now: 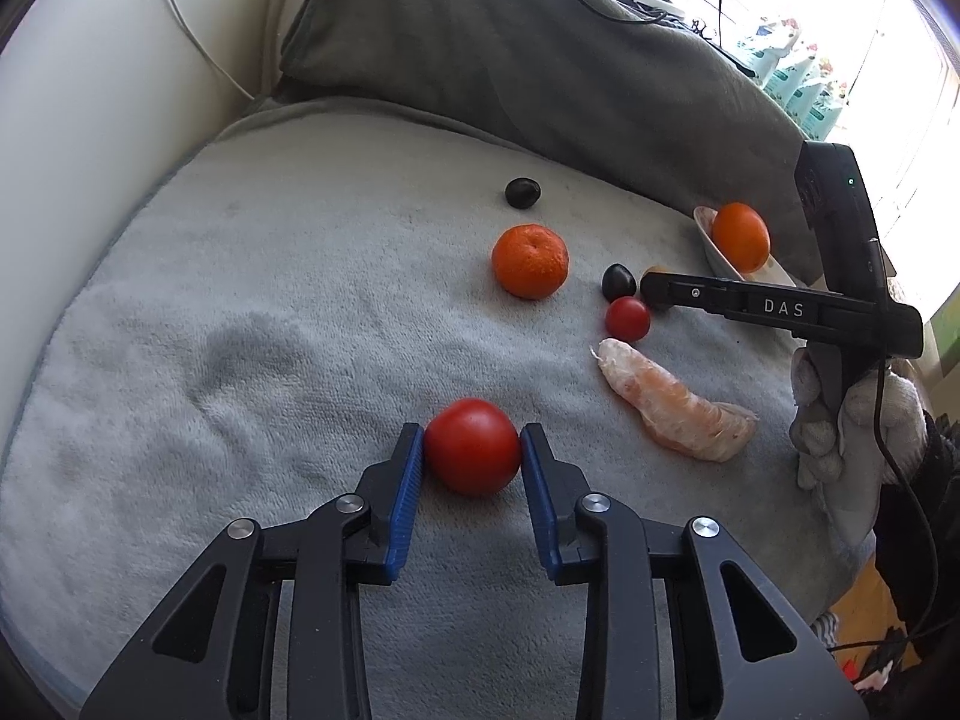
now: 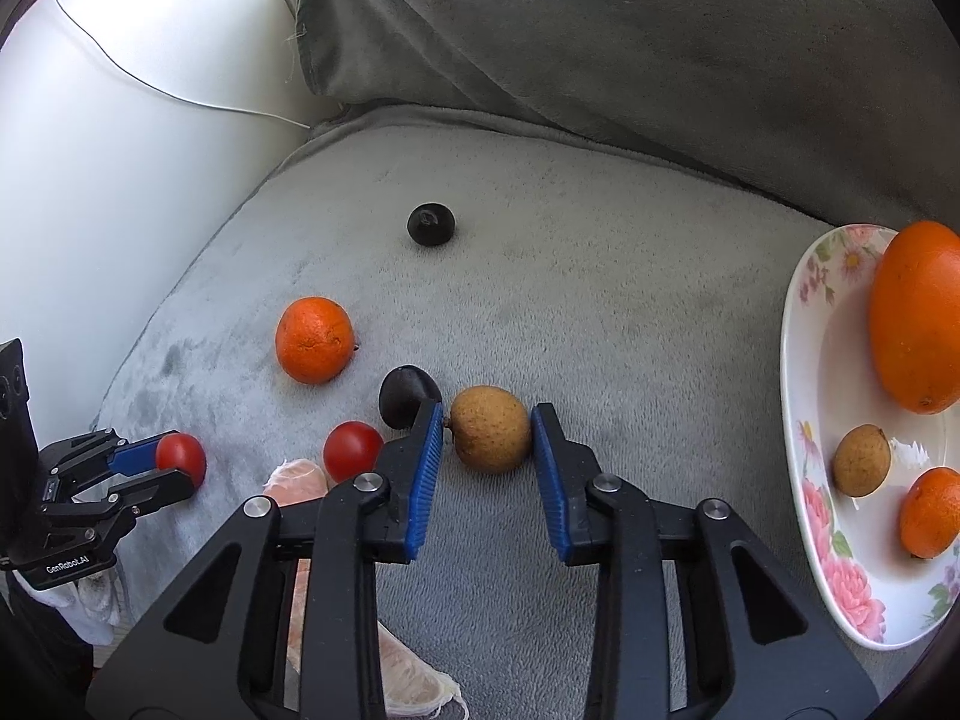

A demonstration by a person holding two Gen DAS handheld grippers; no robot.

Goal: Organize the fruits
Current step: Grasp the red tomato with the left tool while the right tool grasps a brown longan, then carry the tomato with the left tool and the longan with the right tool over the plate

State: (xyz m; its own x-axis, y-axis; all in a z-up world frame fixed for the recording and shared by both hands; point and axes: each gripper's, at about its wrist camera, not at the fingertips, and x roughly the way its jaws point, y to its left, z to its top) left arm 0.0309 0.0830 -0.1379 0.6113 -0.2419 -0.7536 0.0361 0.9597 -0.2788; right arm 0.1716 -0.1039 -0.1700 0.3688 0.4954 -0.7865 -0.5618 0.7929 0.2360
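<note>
My left gripper is shut on a red tomato resting on the grey cushion; it also shows in the right wrist view. My right gripper has its blue pads around a brown longan, touching or nearly touching it. A flowered plate at the right holds a big orange, a longan and a small mandarin. Loose on the cushion lie a mandarin, two dark plums, a small tomato and a peeled citrus segment.
A grey pillow lies behind the cushion. A white sofa arm with a thin cable is on the left. The cushion's edge drops off near me on the right.
</note>
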